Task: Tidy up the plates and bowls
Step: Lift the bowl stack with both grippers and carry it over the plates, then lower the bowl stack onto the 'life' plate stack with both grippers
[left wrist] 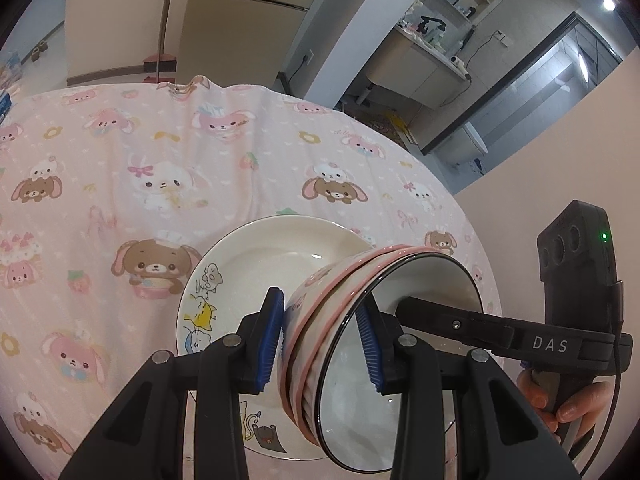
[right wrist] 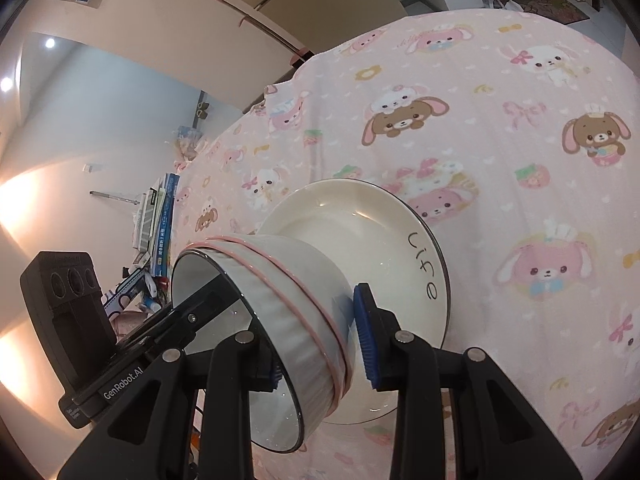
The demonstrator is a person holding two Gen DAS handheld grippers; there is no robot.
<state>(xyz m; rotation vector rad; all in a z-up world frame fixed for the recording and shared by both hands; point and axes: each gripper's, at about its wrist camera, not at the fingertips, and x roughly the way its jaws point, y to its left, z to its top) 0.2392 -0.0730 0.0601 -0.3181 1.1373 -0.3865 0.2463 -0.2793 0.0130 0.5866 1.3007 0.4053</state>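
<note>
A stack of nested bowls (left wrist: 332, 312) with pink rims, the innermost black-rimmed and white inside, is held tilted over a cream plate (left wrist: 256, 256) with cat drawings on its rim. My left gripper (left wrist: 318, 320) is shut on the stack's wall, one blue pad outside and one inside. My right gripper (left wrist: 440, 314) reaches into the bowl from the right. In the right wrist view the stack of bowls (right wrist: 288, 300) is pinched by my right gripper (right wrist: 320, 336), and the left gripper (right wrist: 192, 316) grips the opposite rim. The plate (right wrist: 360, 232) lies behind, lettered "Life". Whether the bowls touch the plate, I cannot tell.
A pink tablecloth (left wrist: 140, 168) with cartoon bunnies covers the round table. Its edge curves close on the right (left wrist: 472, 224). Books (right wrist: 160, 216) stand beyond the table's left edge in the right wrist view. A person's hand (left wrist: 576, 400) holds the right gripper's handle.
</note>
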